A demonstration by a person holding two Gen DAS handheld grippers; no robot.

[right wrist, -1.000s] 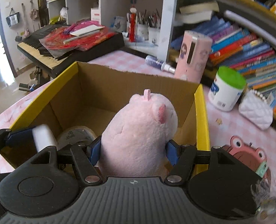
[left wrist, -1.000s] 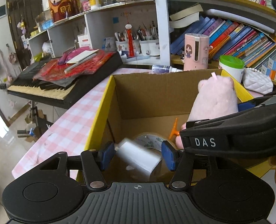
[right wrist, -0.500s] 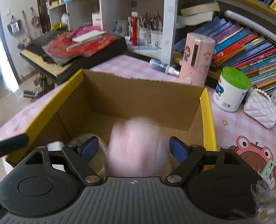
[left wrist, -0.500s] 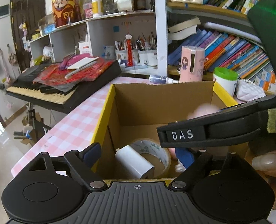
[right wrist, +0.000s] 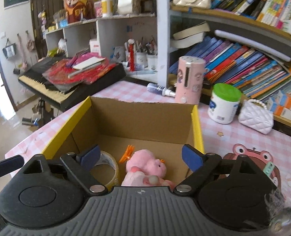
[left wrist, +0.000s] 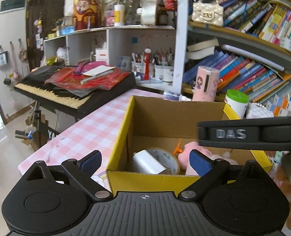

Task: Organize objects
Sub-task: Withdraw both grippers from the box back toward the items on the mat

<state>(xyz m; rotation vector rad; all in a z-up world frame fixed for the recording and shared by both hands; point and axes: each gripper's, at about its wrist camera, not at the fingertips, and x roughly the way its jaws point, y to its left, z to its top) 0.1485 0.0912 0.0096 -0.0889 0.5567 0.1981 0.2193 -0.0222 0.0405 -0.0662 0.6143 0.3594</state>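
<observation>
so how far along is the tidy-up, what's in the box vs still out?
Done: pink plush, tape roll, white block and an orange piece lie in the cardboard box. In hand: nothing; left gripper and right gripper are opening, empty. Left: green-lidded jar, white purse, pink canister.

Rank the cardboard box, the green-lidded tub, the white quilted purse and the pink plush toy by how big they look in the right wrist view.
1. Cardboard box, largest by far.
2. Pink plush toy, though it lies nearer the camera and partly hidden, so this place is unsure.
3. Green-lidded tub and white quilted purse look about alike.
</observation>
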